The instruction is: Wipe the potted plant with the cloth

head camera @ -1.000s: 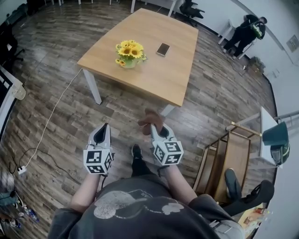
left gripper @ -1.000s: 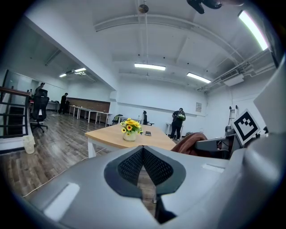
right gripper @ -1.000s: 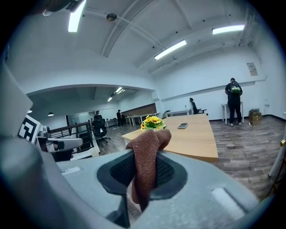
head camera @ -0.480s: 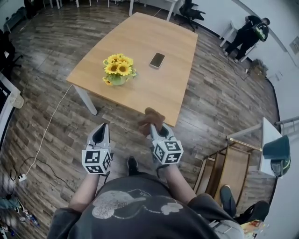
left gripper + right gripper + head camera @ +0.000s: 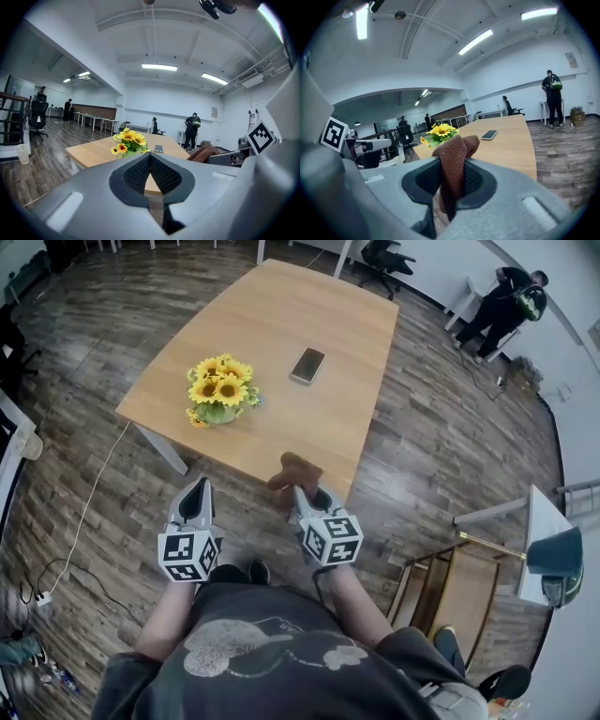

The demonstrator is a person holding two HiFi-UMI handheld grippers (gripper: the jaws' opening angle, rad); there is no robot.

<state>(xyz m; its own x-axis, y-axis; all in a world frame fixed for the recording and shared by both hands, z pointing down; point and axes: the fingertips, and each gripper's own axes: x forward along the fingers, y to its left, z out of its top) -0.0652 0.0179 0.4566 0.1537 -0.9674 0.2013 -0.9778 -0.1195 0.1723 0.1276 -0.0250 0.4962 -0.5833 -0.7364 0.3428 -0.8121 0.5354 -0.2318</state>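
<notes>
right hand-held gripper (image 5: 302,501) clamped on brown cloth (image 5: 292,471) | left hand-held gripper (image 5: 195,493) jaws together, empty | potted sunflower plant (image 5: 217,390) ahead-left on bench (image 5: 281,306), well apart, nearer left

How many of each thing there were

There was one wooden table (image 5: 281,296), one potted plant (image 5: 217,395), one phone (image 5: 307,365) and one brown cloth (image 5: 292,474). There were two grippers, the left gripper (image 5: 197,487) and the right gripper (image 5: 304,499). There were two marker cubes, the left cube (image 5: 187,556) and the right cube (image 5: 331,538). One standing person (image 5: 502,301), one black chair (image 5: 384,259) and one white cable (image 5: 89,507) could be counted too.
</notes>
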